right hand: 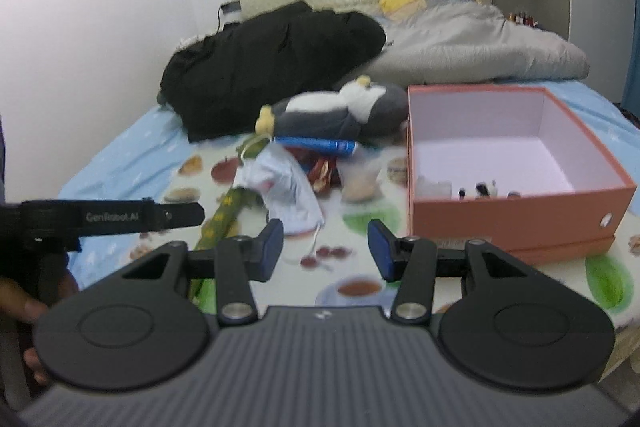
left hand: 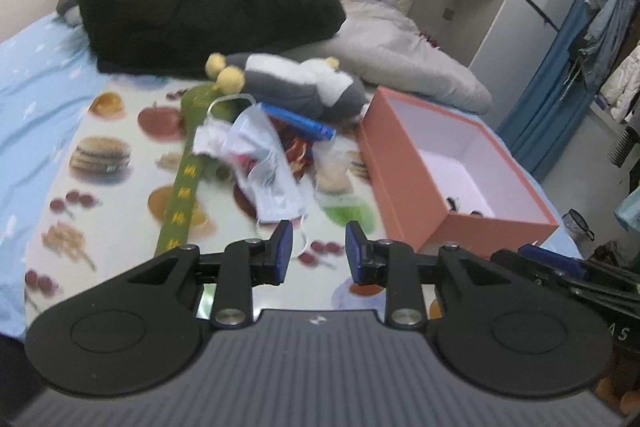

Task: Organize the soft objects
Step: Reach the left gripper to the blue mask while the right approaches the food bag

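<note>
The salmon-pink box (right hand: 516, 215) sits open on a food-print mat (left hand: 120, 195) spread over the bed, with a few small items lying along its near inner wall. Just left of the box lies a loose heap of soft things: a grey-and-white plush toy (right hand: 344, 113) at the far side, nearest the box's far corner, a blue tube (right hand: 320, 145) touching the plush's near edge, crumpled face masks (left hand: 264, 167) further left and nearer the camera, and a green ribbon with yellow lettering (left hand: 182, 199) running along the heap's left edge. Behind the box are a black garment (left hand: 208, 11) and a grey quilt (right hand: 480, 51).

The left gripper (left hand: 318, 251) hangs above the mat left of the box's near corner, jaws apart and empty, just short of the masks. The right gripper (right hand: 326, 249) hovers before the box's near-left corner, jaws likewise parted, holding nothing
</note>
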The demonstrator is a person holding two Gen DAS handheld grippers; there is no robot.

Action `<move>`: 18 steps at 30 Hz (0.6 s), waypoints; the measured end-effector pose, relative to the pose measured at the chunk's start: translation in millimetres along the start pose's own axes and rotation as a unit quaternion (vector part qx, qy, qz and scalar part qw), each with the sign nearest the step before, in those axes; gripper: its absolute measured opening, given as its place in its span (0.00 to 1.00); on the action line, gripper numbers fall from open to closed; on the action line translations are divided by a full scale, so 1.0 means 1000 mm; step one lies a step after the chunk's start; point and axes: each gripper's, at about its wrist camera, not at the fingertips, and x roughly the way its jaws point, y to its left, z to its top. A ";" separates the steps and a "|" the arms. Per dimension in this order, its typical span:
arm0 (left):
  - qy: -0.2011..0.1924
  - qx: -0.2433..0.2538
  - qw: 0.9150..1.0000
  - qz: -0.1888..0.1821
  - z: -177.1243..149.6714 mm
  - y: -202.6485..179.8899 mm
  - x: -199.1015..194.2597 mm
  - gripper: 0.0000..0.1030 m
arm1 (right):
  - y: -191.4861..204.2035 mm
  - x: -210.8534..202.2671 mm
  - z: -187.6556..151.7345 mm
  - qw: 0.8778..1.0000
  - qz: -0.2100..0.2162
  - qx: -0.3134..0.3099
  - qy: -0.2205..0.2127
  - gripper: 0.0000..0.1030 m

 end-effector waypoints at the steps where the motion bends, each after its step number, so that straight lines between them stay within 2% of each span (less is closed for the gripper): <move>1: 0.003 -0.004 1.000 0.002 -0.002 0.003 0.003 0.32 | 0.001 0.003 -0.002 1.000 0.001 0.000 0.005 0.48; 3: 0.009 -0.013 1.000 0.005 -0.005 0.010 0.010 0.33 | 0.001 0.010 -0.005 1.000 0.001 0.002 0.015 0.48; 6: 0.014 -0.023 1.000 0.012 -0.006 0.019 0.024 0.41 | 0.002 0.022 -0.007 1.000 0.000 0.005 0.021 0.48; 18: 0.043 -0.057 0.997 0.023 0.006 0.048 0.104 0.41 | 0.003 0.101 0.011 0.999 -0.007 -0.018 0.049 0.48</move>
